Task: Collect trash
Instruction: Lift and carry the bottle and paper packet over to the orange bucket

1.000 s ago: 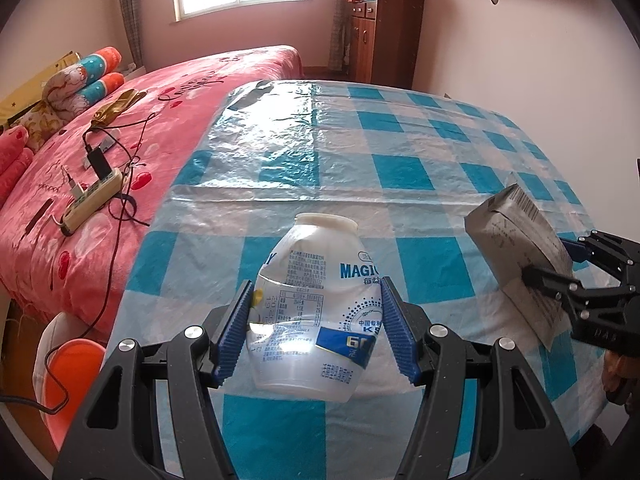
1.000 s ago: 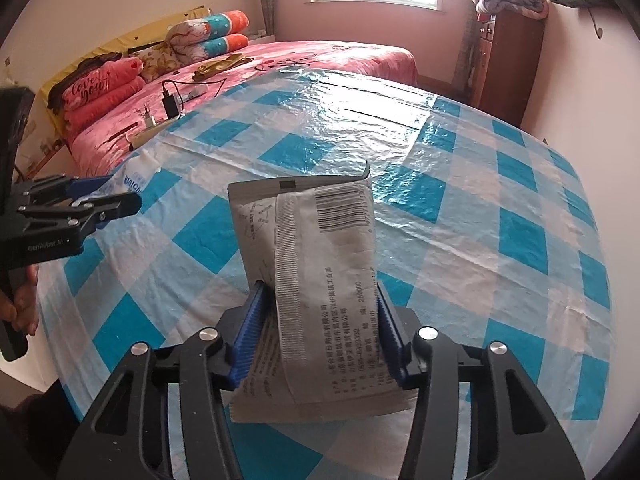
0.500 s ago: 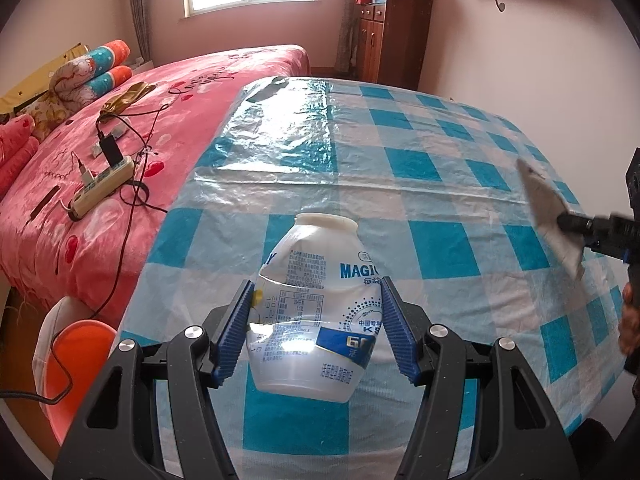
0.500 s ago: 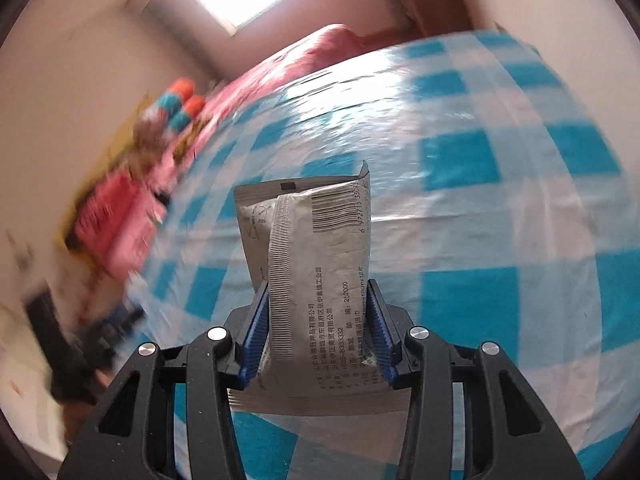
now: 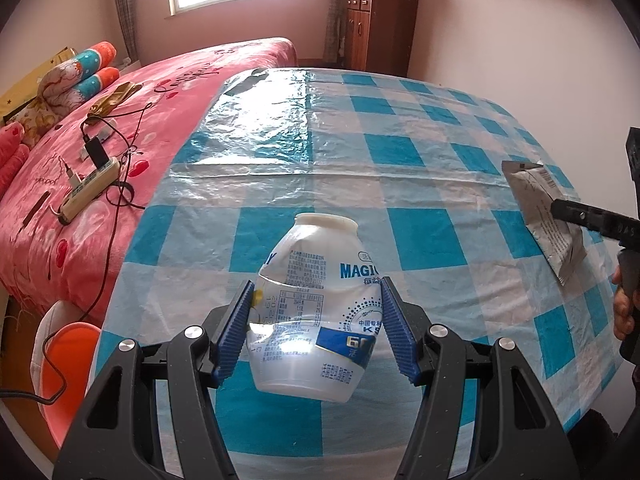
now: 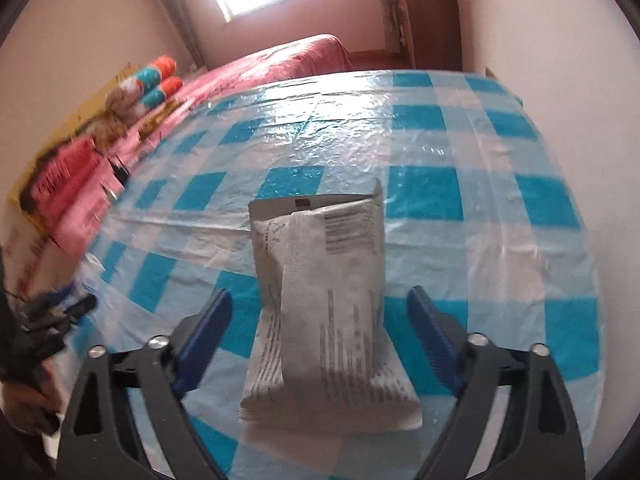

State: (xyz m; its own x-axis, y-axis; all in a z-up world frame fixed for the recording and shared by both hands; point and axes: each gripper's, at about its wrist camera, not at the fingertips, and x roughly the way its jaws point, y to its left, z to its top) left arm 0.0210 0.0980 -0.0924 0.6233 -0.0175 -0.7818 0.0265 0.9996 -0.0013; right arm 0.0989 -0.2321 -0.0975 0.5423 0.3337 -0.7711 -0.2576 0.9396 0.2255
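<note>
Letting go, the right gripper [image 6: 318, 324] is spreading its jaws, the grey wrapper [image 6: 320, 292] loose between them; the left gripper [image 5: 316, 332] is clamping the crushed bottle [image 5: 316, 316] above the worktop [image 5: 420, 160]. Next likely comes binning the bottle.

Right gripper [image 6: 320, 336]: jaws have just been opening, blue pads now clear of the grey packet [image 6: 320, 304] on both sides. Packet between them, no longer clamped, over the checked tablecloth [image 6: 500, 240]. Wrist rolled back level.
</note>
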